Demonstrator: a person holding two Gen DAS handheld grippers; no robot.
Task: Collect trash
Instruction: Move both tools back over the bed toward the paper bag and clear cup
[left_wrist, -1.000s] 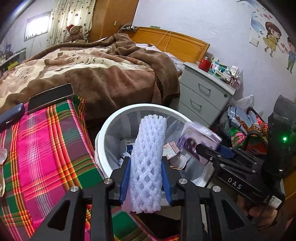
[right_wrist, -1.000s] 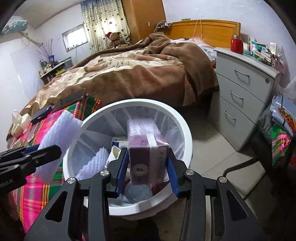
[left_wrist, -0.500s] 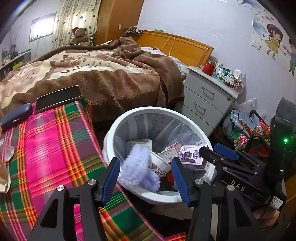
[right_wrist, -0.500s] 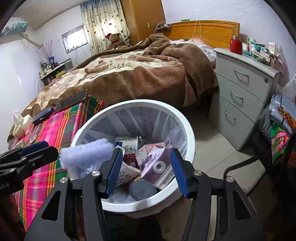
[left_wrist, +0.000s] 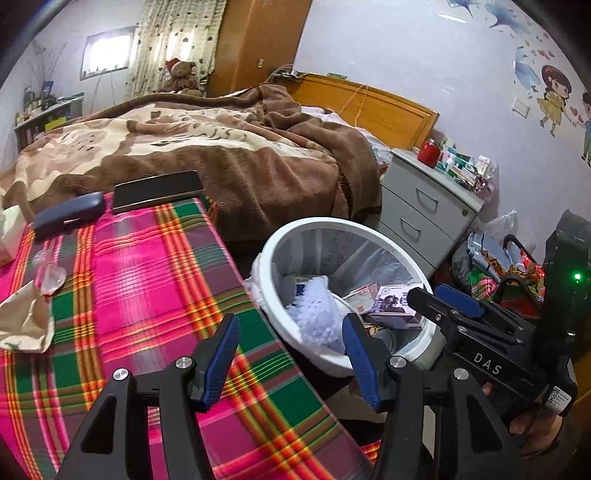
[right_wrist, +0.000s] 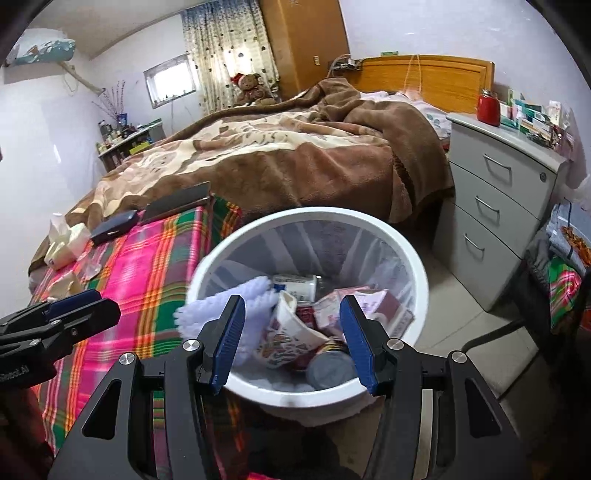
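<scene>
Bedroom scene, pretty cluttered: a big bed (right_wrist: 280, 155) under a rumpled brown blanket takes up most of the background, with a grey drawer unit (right_wrist: 502, 192) to its right carrying a red jar (right_wrist: 487, 105) and a jumble of small boxes. Nearer the cameras is a surface covered in a pink and green plaid cloth (left_wrist: 147, 288), with a dark tablet (left_wrist: 157, 190), a dark blue glasses case (left_wrist: 68, 214) and some crumpled paper (left_wrist: 22, 321) lying on it (the paper sits at the left edge, well apart from the bin).

White wastebasket (right_wrist: 413, 258) stands on the floor just beside the cloth's edge. Inside it: a white foam fruit net (right_wrist: 255, 295) slumped against the left wall, a crushed printed paper cup (right_wrist: 288, 332), a purple carton (right_wrist: 376, 306), a round can top (right_wrist: 328, 365) and a few other packets I can't make out.

Left gripper (left_wrist: 290, 356) hovers over the corner of the cloth and the bin's near rim, jaws about half apart with nothing between them. Right gripper (right_wrist: 291, 339) hangs right above the bin's mouth, jaws likewise roughly halfway apart and holding nothing.
</scene>
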